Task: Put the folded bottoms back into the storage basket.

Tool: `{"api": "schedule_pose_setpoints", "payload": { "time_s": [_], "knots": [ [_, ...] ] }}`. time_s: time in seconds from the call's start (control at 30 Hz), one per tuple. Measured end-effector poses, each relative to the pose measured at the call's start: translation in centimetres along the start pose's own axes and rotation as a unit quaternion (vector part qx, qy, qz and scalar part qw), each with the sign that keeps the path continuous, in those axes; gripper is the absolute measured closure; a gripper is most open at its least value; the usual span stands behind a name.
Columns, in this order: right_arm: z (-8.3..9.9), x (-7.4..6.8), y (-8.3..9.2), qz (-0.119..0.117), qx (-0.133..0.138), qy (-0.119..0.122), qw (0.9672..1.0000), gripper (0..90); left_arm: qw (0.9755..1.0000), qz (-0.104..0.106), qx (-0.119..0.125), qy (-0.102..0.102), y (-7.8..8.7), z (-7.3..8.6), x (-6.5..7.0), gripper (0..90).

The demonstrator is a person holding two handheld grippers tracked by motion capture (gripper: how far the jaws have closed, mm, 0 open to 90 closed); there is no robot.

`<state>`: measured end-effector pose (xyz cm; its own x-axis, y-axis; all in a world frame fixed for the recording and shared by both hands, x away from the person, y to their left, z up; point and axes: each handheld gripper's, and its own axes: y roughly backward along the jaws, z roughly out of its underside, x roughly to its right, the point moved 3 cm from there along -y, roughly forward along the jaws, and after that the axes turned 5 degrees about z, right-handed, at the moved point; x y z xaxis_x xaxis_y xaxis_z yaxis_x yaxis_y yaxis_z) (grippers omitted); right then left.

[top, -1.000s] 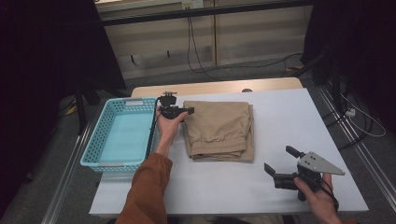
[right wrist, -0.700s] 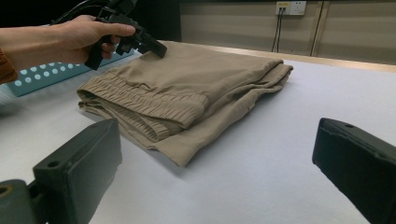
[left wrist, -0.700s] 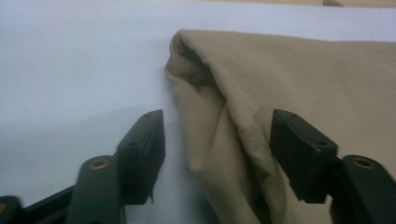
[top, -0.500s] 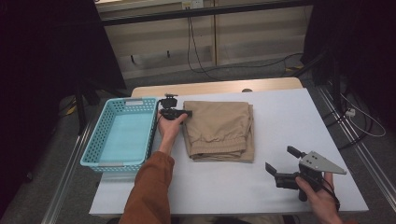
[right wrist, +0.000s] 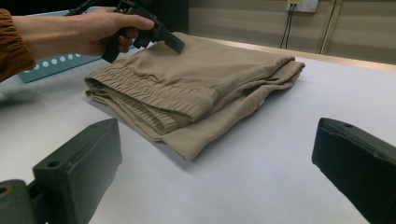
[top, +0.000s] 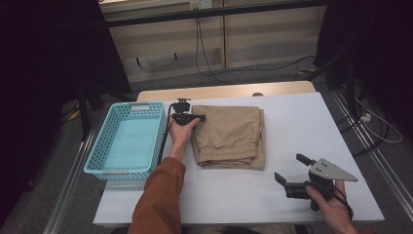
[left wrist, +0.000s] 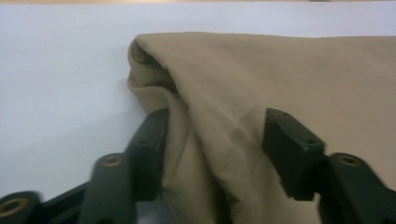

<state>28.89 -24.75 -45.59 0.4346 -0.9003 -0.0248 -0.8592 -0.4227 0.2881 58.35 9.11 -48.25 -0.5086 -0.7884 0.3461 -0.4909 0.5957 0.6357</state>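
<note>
Khaki trousers [top: 229, 134] lie folded in the middle of the white table [top: 302, 117], elastic waistband toward me. My left gripper [top: 192, 117] is at their far left corner. In the left gripper view its jaws [left wrist: 215, 126] have just been closing, and a ridge of bunched fabric [left wrist: 205, 140] is squeezed between the pads. The right gripper view shows that same gripper [right wrist: 173, 44] lying on the cloth [right wrist: 196, 74]. My right gripper [top: 288, 167] hovers near the table's front right, its jaws [right wrist: 217, 128] wide apart with nothing in them.
A turquoise perforated basket [top: 97, 165] stands at the table's left, with nothing in it; its wall [right wrist: 51, 65] shows behind the left hand. Bare tabletop lies between the trousers and my right gripper. Cables hang along the wall behind.
The left gripper's jaws have drawn closer together over the trousers' far left corner. The right gripper has stayed put.
</note>
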Motion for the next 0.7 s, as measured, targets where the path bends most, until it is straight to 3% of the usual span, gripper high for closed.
{"api": "schedule_pose_setpoints", "payload": {
  "time_s": [0.03,0.13,0.23,0.53,0.7],
  "knots": [
    [0.0,0.0,0.0,0.0,0.0,0.0,1.0,1.6,0.9999,0.01,-0.001,0.006,0.03,0.05,0.01,47.1],
    [0.02,0.04,-0.07,0.0,0.0,0.001,1.0,1.6,0.9999,0.01,0.001,0.006,0.0,0.14,0.12,51.2],
    [-0.05,0.01,0.02,0.0,0.002,-0.001,1.0,1.6,0.9994,0.029,-0.008,0.019,0.07,0.29,0.16,65.1],
    [0.06,0.02,-0.01,0.001,-0.003,0.001,1.0,1.8,0.9984,0.049,-0.021,0.021,0.02,0.6,0.56,77.7],
    [0.02,-0.02,0.1,0.001,-0.001,0.0,1.0,1.8,0.9973,0.059,-0.013,0.04,0.14,0.71,0.47,81.9]
  ]
}}
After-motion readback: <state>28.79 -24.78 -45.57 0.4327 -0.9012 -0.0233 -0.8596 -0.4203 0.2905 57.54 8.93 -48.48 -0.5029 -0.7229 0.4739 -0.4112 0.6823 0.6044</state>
